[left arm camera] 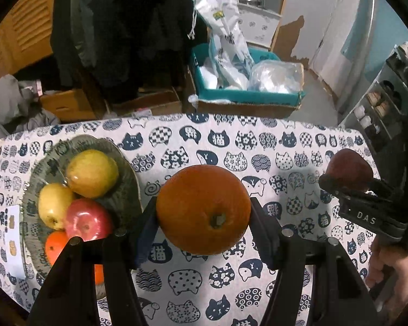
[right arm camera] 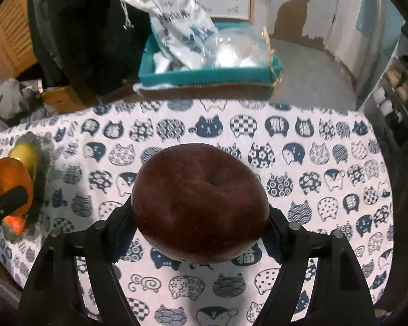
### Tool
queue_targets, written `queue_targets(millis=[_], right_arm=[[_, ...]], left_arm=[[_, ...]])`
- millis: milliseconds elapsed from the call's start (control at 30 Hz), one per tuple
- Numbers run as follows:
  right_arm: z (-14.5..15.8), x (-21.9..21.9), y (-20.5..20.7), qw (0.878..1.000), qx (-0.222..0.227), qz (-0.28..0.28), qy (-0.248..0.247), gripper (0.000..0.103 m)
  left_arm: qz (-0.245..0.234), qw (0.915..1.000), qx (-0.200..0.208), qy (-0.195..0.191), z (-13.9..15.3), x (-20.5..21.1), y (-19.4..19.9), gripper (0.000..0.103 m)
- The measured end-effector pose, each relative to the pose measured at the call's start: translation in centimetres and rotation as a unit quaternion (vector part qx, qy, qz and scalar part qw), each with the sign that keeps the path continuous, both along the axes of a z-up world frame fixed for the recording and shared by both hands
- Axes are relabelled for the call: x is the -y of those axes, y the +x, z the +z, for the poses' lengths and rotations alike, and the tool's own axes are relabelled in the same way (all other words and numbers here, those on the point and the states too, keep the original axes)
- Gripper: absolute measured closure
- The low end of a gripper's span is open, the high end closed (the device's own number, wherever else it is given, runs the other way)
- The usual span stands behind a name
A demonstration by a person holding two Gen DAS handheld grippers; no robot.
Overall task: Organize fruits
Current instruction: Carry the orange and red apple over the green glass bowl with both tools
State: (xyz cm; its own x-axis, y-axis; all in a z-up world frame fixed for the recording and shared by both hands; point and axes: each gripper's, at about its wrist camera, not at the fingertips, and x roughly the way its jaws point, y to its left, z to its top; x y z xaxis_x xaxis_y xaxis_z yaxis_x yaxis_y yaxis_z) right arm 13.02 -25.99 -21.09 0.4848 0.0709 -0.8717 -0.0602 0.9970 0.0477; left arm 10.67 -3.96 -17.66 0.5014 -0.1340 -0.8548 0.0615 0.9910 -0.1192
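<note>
My left gripper is shut on a large orange and holds it above the cat-print cloth, right of a grey-green plate. The plate holds two yellow apples, a red apple and a small orange. My right gripper is shut on a dark red apple above the cloth. That apple and gripper show at the right of the left wrist view. The large orange shows at the far left of the right wrist view, in front of the plate.
The table wears a white cloth with blue cat faces. Behind its far edge stand a teal box with plastic bags, cardboard boxes and dark hanging clothes. A shoe rack stands at the right.
</note>
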Motion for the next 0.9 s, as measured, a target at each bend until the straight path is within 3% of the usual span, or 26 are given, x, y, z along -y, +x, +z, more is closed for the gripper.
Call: queue_targets(millis=[233, 900], right_arm=[[3.2, -1.7, -1.1, 0.999, 0.038, 0.018, -0.011, 0.025], [11.8, -7.8, -4.8, 0.986, 0.129, 0.100, 0.025, 0.025]], left_arm=[[0.004, 0.9996, 0.029, -0.004, 2.7, -1.0, -1.2, 0.038], [0.035, 0.9939, 0.105, -0.001, 9.1, -6.2, -5.8, 0.038]])
